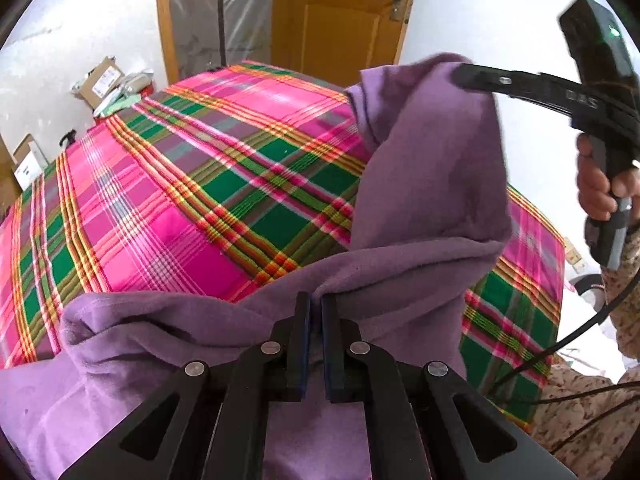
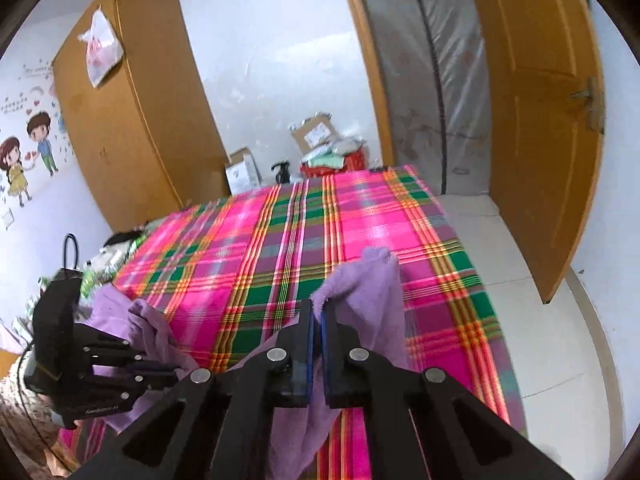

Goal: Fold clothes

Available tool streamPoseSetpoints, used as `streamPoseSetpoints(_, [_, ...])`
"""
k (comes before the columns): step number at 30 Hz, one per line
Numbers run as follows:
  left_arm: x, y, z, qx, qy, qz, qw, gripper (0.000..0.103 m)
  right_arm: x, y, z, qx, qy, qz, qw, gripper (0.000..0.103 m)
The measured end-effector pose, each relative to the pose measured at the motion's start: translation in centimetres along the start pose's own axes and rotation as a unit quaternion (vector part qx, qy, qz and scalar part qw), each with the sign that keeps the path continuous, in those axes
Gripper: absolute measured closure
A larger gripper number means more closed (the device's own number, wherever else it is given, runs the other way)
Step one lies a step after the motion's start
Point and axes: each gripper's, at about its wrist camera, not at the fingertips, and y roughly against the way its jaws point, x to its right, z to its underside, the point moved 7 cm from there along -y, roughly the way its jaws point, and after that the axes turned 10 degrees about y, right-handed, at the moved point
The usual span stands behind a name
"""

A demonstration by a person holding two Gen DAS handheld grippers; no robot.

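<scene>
Above the plaid bed (image 1: pixel 200 184), the left wrist view shows the left tongs (image 1: pixel 316 300) clamped on an edge of the purple garment (image 1: pixel 424 184), lifted clear, probably to spread it. From the right wrist view, the right tongs (image 2: pixel 317 308) pinch another edge, so it hangs between both.

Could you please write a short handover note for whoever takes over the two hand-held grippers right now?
Left hand-held gripper: shut on an edge of the purple fleece garment, low and close to the person.
Right hand-held gripper: shut on another edge of the same garment, held higher.
The garment hangs between the two, lifted above the plaid bedspread, with part of it bunched below the left gripper.
Done: both grips are taken and the cloth is raised.
Left: no fold shows yet. Probably spread it flat on the bedspread, then fold it.
</scene>
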Motion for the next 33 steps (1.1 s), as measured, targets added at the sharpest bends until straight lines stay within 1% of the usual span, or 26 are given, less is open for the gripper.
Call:
streamPoseSetpoints(2, [0.2,0.5,0.0,0.006,-0.001,0.000,1.0000,0.098,0.2,1.9,0.4,0.013,-0.009,0.007,1.000,0.100])
streamPoseSetpoints(6, [0.6,1.5,0.4,0.014,-0.005,-0.001,0.9999,0.098,0.9,4.7,1.8,0.017,-0.027,0.026,0.999,0.100])
streamPoseSetpoints(10, [1.0,2.0,1.4,0.012,-0.013,-0.005,0.9998,0.098,2.3,5.5,5.1,-0.015,-0.061,0.041,0.997,0.100])
streamPoseSetpoints(14, [0.9,2.1,2.1,0.007,-0.011,-0.005,0.9999,0.098,4.0,4.7,9.0,-0.069,-0.097,0.053,0.991,0.100])
streamPoseSetpoints(15, [0.9,2.1,2.1,0.007,-0.010,-0.006,0.9999,0.098,4.3,4.5,9.4,-0.074,-0.102,0.054,0.991,0.100])
streamPoseSetpoints(18, [1.0,2.2,1.8,0.012,-0.011,-0.006,0.9998,0.098,5.1,4.2,9.8,-0.076,-0.109,0.058,0.989,0.100])
streamPoseSetpoints(23, [1.2,2.5,0.3,0.025,-0.008,-0.002,0.9997,0.098,5.6,4.3,8.6,-0.056,-0.107,0.067,0.990,0.100])
streamPoseSetpoints(24, [1.4,2.3,0.1,0.022,-0.017,-0.001,0.9996,0.097,5.6,4.2,8.6,-0.057,-0.108,0.067,0.990,0.100])
streamPoseSetpoints(26, [1.9,2.1,-0.1,0.018,-0.033,-0.001,0.9993,0.090,5.8,4.1,8.7,-0.058,-0.110,0.066,0.990,0.100])
streamPoseSetpoints(28, [2.3,1.8,-0.3,0.013,-0.050,-0.001,0.9987,0.077,5.9,3.9,8.7,-0.059,-0.112,0.065,0.990,0.100])
streamPoseSetpoints(30, [2.6,1.6,-0.5,0.008,-0.067,-0.003,0.9977,0.077,6.0,3.8,8.7,-0.060,-0.114,0.065,0.990,0.100])
streamPoseSetpoints(33, [2.6,0.6,-0.4,-0.010,-0.096,-0.028,0.9950,0.076,6.0,3.9,8.9,-0.061,-0.116,0.063,0.989,0.100])
